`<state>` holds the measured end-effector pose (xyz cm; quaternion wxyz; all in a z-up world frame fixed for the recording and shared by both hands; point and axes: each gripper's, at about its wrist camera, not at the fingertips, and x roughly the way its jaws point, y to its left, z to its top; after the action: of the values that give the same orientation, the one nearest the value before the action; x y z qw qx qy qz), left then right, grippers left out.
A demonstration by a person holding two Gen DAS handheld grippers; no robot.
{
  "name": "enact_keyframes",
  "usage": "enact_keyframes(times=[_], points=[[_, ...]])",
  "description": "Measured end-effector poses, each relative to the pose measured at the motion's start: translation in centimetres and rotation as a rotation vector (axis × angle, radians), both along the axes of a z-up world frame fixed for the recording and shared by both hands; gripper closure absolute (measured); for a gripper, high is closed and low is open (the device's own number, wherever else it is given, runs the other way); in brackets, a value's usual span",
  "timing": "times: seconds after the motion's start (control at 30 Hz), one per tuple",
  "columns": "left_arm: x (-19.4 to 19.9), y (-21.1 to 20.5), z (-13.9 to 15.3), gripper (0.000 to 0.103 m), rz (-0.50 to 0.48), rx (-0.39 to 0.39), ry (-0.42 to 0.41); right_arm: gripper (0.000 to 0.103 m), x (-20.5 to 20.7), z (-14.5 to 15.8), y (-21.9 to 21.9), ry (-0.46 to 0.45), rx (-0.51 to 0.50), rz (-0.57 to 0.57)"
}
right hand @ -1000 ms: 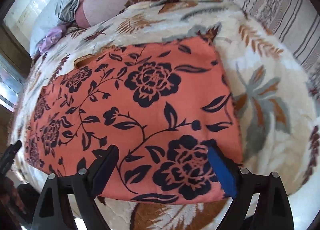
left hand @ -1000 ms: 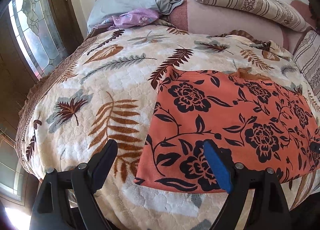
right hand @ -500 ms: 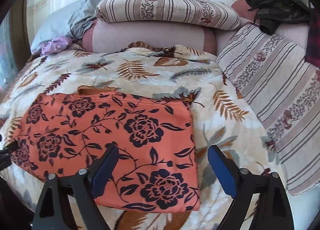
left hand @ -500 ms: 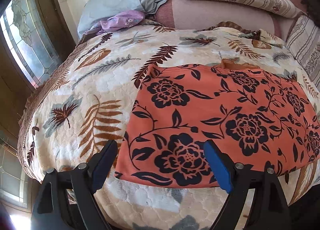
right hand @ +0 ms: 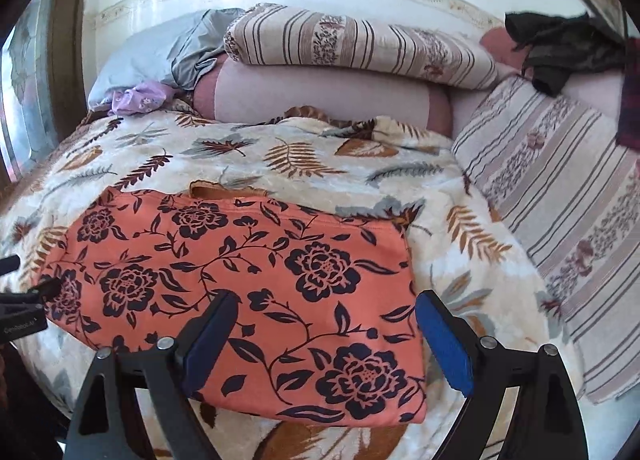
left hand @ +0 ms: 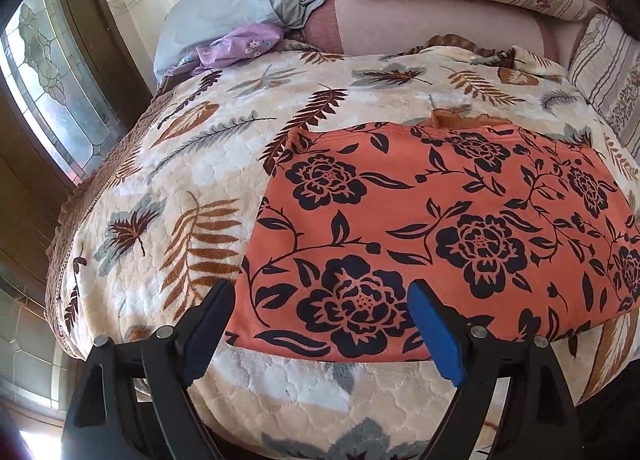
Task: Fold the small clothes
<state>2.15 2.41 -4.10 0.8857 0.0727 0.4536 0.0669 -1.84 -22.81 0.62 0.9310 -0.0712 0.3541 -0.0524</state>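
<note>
An orange garment with black flowers (left hand: 440, 228) lies flat as a folded rectangle on the leaf-print blanket (left hand: 180, 188); it also shows in the right wrist view (right hand: 240, 280). My left gripper (left hand: 320, 320) is open and empty, above the garment's near left corner. My right gripper (right hand: 324, 324) is open and empty, held above the garment's near right part. The left gripper's tip shows at the left edge of the right wrist view (right hand: 24, 300).
Striped pillows (right hand: 360, 44), a pink bolster (right hand: 320, 96), a grey cloth (left hand: 248, 8) and a purple cloth (left hand: 240, 44) lie at the head of the bed. A striped cushion (right hand: 560, 228) lies at the right. A window (left hand: 52, 72) is at the left.
Both grippers have drawn back and up from the garment, so more of the bed shows. The right view now looks level toward the pillows. The garment has not moved.
</note>
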Motion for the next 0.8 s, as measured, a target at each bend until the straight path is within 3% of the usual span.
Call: enact_keyframes(times=[0.43,0.8], points=[[-1.0,-0.8,0.5,0.014,-0.022,-0.018,-0.016,0.011,-1.3,1.3,1.5,-0.044,-0.284,-0.010],[-1.8,0.7,1.0,0.014,0.001,-0.056,-0.033,0.011,-2.3,2.1,3.0,-0.047,-0.324,0.016]])
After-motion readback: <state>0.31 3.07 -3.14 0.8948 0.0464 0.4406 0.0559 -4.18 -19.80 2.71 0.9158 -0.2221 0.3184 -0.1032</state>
